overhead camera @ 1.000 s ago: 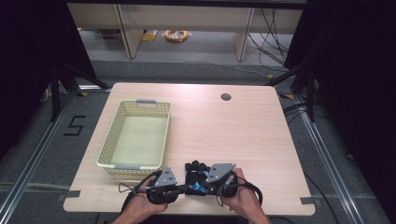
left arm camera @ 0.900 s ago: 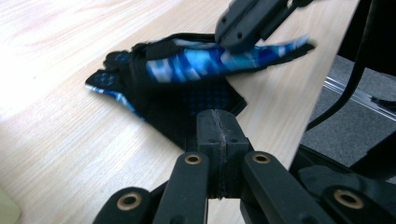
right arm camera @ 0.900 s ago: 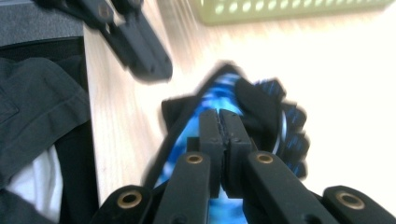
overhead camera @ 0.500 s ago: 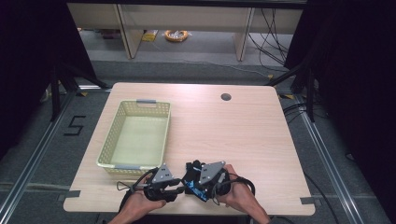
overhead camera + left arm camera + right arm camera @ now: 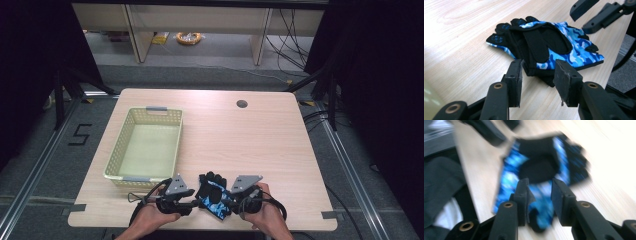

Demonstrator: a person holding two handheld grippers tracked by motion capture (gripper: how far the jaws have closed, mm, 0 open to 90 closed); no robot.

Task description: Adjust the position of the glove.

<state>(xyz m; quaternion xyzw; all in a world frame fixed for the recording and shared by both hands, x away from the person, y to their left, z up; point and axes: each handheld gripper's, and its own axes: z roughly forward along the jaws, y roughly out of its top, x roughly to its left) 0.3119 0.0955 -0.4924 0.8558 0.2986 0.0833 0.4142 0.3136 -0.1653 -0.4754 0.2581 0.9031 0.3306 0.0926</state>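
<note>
Two claws flank glove (image 5: 214, 194): left claw (image 5: 192, 205), right claw (image 5: 231, 205).

Two handheld grippers are showing their hardware at close range. The left gripper (image 5: 537, 82) is presenting matte black fingers (image 5: 514, 81), flat rectangular pads with worn, chipped edges, each riding on black linkage arms pinned with brass-coloured rivets. The right gripper (image 5: 539, 198) is carrying the same black fingers (image 5: 560, 200) and brass-ringed pivots, its frame blurring. From the high view, each gripper body is appearing black and is wearing a grey three-cornered plate on top, with thin black cables looping out from the left gripper (image 5: 192, 204) and the right gripper (image 5: 231, 205). The person's forearms are showing bare, with no sleeves reaching the wrists.
</note>
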